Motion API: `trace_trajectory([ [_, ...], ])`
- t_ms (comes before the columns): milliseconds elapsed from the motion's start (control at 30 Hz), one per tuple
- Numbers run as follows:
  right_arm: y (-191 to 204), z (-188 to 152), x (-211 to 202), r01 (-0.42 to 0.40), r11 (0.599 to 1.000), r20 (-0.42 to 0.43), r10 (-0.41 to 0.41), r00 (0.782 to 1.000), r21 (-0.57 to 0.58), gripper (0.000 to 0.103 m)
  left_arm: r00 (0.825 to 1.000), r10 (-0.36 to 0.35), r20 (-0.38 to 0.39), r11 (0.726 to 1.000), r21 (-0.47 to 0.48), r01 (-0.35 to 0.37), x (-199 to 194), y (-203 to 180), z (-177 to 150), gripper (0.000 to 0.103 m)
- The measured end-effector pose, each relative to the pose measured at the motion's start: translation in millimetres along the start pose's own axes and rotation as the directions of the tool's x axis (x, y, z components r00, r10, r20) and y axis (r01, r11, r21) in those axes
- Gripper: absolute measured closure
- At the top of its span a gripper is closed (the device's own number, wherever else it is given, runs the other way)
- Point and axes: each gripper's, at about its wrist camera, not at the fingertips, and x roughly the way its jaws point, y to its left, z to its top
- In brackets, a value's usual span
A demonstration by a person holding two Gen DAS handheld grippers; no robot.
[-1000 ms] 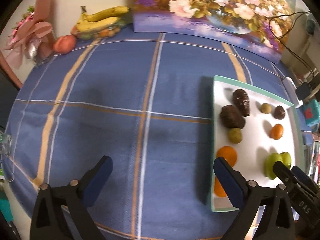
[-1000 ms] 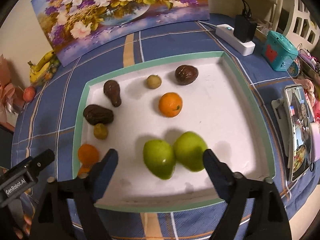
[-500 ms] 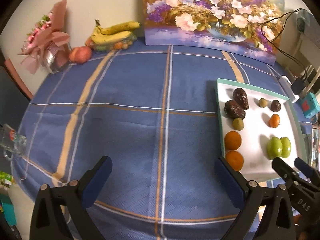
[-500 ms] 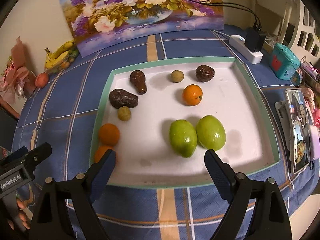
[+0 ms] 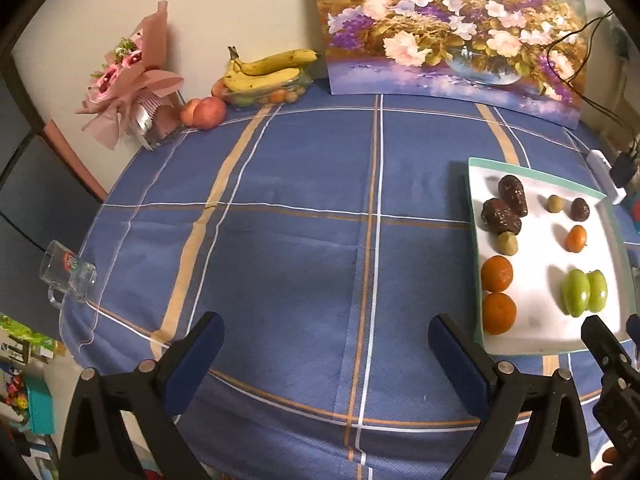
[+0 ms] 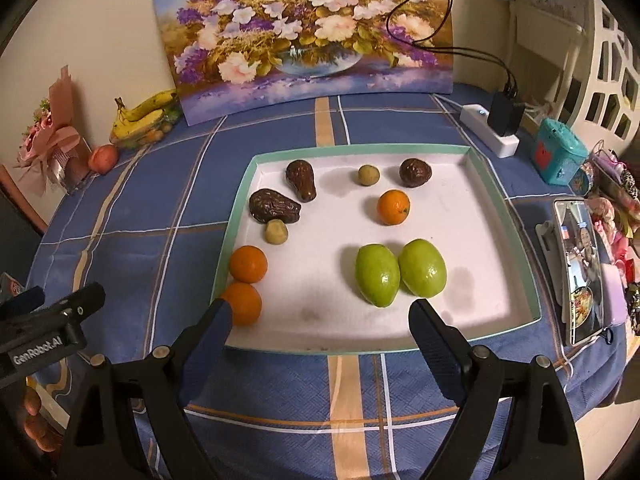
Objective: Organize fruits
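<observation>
A white tray with a green rim (image 6: 472, 320) (image 5: 532, 342) holds two green fruits (image 6: 400, 274), three oranges (image 6: 394, 207) (image 6: 248, 264) (image 6: 242, 303), three dark brown fruits (image 6: 274, 206) and two small tan ones (image 6: 368, 175). My right gripper (image 6: 318, 326) is open and empty, above the tray's near edge. My left gripper (image 5: 326, 342) is open and empty over the bare blue cloth, left of the tray. The right gripper's body also shows in the left wrist view (image 5: 612, 364).
Bananas (image 5: 268, 68) and red apples (image 5: 204, 112) lie at the table's back left by a pink bouquet (image 5: 128, 84). A flower painting (image 6: 308, 32) leans at the back. A glass mug (image 5: 68, 274) sits at the left edge. A power strip (image 6: 488, 130), teal box (image 6: 560, 156) and phone (image 6: 580, 268) lie right.
Both grippers have pulled back and up from the tray, so more of the table shows. The fruit has not moved. Both stay open.
</observation>
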Motion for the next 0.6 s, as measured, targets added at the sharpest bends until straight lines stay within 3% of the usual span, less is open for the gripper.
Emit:
trace_trajectory([
  [600, -0.8, -0.1, -2.3, -0.001, 1.0, 0.003, 0.001, 1.0, 0.013, 0.013, 0.997, -0.042, -0.063, 0.999, -0.008, 0.042, 7.9, -0.6, -2.7, 0.0],
])
